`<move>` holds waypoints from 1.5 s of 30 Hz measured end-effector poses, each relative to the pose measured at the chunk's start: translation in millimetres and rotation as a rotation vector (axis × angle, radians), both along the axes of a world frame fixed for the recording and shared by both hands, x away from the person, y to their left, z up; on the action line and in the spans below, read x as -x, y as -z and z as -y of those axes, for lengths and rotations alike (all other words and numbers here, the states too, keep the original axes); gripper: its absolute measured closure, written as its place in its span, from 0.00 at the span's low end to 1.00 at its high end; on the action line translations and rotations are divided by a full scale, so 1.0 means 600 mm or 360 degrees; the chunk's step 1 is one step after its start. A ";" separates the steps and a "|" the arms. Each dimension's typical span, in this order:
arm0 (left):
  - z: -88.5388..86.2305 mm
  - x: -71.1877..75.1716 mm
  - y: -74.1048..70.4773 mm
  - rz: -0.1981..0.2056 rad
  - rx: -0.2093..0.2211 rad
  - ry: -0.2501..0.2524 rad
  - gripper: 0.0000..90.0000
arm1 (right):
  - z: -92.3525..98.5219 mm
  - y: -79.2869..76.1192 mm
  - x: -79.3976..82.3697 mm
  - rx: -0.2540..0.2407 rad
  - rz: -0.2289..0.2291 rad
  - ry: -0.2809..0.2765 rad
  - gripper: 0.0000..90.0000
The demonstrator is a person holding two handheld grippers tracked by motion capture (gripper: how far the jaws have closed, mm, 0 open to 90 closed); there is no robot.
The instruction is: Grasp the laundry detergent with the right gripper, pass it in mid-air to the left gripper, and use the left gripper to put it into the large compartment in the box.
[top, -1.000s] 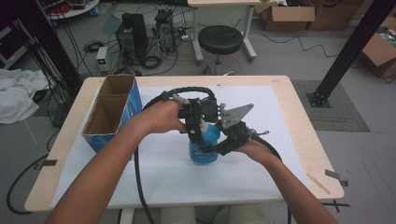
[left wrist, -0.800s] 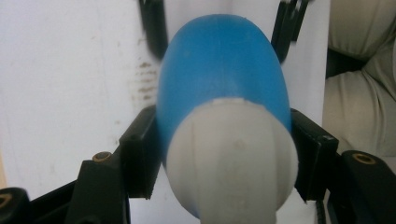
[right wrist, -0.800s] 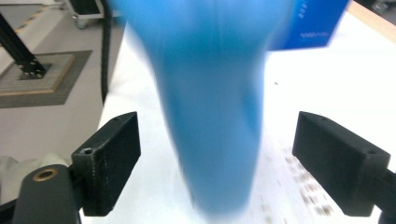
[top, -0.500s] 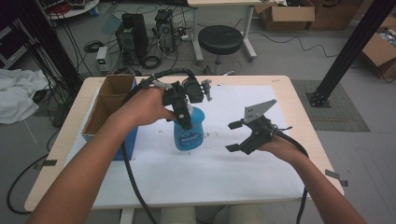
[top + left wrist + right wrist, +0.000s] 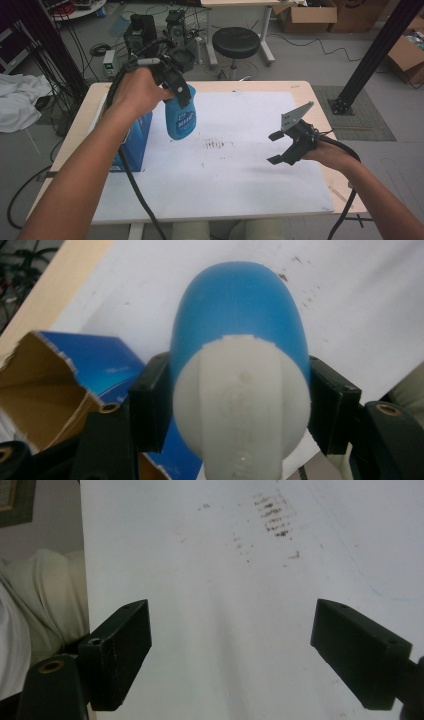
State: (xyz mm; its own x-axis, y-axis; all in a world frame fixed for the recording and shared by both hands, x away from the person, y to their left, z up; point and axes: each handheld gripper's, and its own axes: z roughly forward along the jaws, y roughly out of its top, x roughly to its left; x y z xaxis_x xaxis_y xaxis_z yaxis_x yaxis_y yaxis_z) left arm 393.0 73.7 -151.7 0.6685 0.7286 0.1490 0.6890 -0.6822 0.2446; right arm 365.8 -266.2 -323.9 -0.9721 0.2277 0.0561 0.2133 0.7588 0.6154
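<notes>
High view: the left gripper clamps the blue spray bottle hanging upright – the blue carton at its eight o'clock – while the right gripper gapes wide, empty.

Since one second ago, the blue bottle has left the centre of the worktop. The left hand-held gripper, clamped on its white top, has carried it up and leftward, beside the blue carton. The right hand-held gripper has released the bottle and withdrawn rightward, jaws now spread wide over the white sheet.
</notes>
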 end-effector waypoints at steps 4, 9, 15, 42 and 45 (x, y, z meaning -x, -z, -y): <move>-0.018 -0.006 -0.024 0.0032 0.0040 -0.0154 0.43 | 0.013 -0.002 0.000 0.0050 0.0011 -0.0002 0.18; -0.040 -0.013 -0.046 0.0026 0.0054 -0.0313 0.43 | 0.024 -0.001 -0.005 0.0053 0.0021 0.0005 0.18; -0.073 -0.009 -0.067 0.0024 0.0076 -0.0486 0.43 | 0.029 -0.011 -0.009 0.0099 0.0026 -0.0043 0.18; -0.245 0.033 -0.090 0.0203 0.0174 -0.1087 0.43 | 0.033 -0.015 -0.006 0.0095 0.0073 -0.0038 0.18; -0.257 0.033 -0.075 0.0206 0.0178 -0.1110 0.43 | 0.034 -0.012 -0.006 0.0090 0.0067 -0.0025 0.18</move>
State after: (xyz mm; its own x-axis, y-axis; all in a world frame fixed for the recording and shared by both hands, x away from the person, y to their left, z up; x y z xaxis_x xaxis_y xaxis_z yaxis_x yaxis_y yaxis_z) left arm 373.3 227.6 -106.6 0.0234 0.9952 0.0953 0.9161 -0.0596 0.3966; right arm 369.6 -286.7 -316.5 -0.9768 0.2141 0.0028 0.1761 0.7955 0.5798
